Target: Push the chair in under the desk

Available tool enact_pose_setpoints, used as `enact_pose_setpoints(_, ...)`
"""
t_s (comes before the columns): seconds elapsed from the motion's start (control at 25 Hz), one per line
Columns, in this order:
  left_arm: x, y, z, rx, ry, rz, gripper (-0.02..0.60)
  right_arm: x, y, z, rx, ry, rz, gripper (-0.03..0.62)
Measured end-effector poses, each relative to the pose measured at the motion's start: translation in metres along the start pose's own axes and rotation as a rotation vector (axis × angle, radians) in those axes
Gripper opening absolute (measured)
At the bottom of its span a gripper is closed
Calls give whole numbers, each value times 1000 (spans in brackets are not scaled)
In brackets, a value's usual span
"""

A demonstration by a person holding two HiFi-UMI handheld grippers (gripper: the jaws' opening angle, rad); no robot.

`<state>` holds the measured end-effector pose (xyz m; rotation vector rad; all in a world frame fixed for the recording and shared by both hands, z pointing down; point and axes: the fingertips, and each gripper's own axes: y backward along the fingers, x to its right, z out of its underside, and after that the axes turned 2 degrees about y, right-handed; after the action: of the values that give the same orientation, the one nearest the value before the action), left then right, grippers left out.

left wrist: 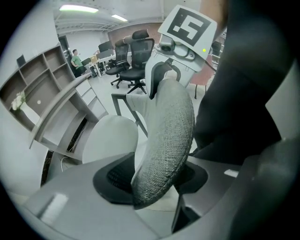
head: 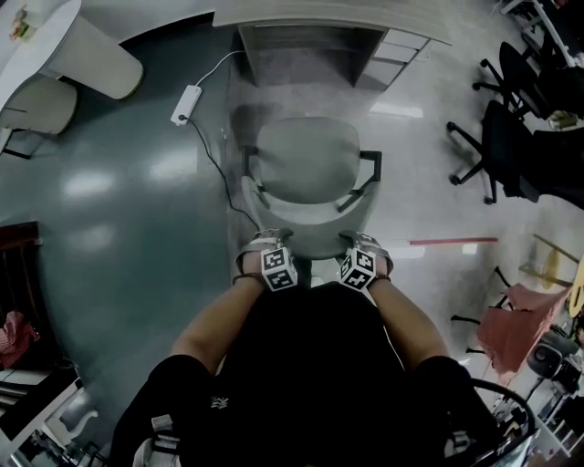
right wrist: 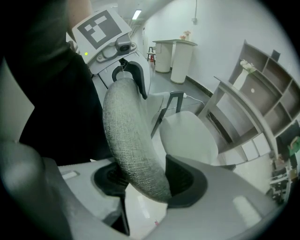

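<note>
Fingers [left wrist: 115,176] of the left gripper [head: 267,237] are clenched on the top rim of the backrest [left wrist: 166,136], one pad on each face of the grey fabric. Fingers [right wrist: 187,180] of the right gripper [head: 362,240] grasp the same rim further along it, again with the padded edge pinched between the two pads. Both grippers point steeply down, side by side, close in front of the person's body.

Beyond the backrest, the chair [head: 306,160] faces away from the person, with its seat [right wrist: 187,136] bare and its armrests [head: 370,169] standing out at either side. A cable [head: 217,164] runs across the floor [head: 119,182] and passes close by the chair's left side. Further on stands the desk [head: 328,14], with an opening [head: 301,55] beneath it and drawers [head: 399,47] to the right of that opening. The seat's front edge lies just short of the opening and is not yet beneath the top.

Step in hand, by judgement: the push itself, with the grip made and the chair partly on its way. The next move calls for an even, level shove from both hands. The seat should stay centred on the opening, so that the right armrest clears the drawers and the base does not catch the cable.
</note>
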<state>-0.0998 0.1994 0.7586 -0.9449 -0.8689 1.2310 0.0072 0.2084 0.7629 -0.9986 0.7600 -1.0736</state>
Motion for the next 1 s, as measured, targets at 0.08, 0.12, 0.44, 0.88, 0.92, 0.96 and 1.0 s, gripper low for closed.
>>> enact_pose_setpoints(0.08, -13, 0, -3, 8, -9, 0, 221, 13, 0, -3, -5, -2, 4, 206)
enact_pose_setpoints(0.12, -20, 0, -4, 12, -15, -2, 221, 19, 0, -6, -6, -3, 9, 206)
enact_pose_setpoints(0.44, -70, -1, -3, 7, -35, 0, 219, 63, -9, -27, -8, -19, 26, 206)
enact_pose_setpoints(0.88, -150, -11, -15, -10, -52, 7, 215, 142, -21, -46, -4, -24, 34, 207)
enact_pose_setpoints(0.92, -159, -12, -18, -12, -51, 6, 213, 151, -21, -47, -3, -22, 32, 207)
enact_pose_setpoints(0.96, -167, -13, -21, -14, -50, 5, 213, 160, -22, -48, -2, -21, 31, 207)
enact_pose_setpoints(1.0, -175, -15, -23, -16, -49, 4, 212, 169, -23, -49, -1, -20, 31, 207)
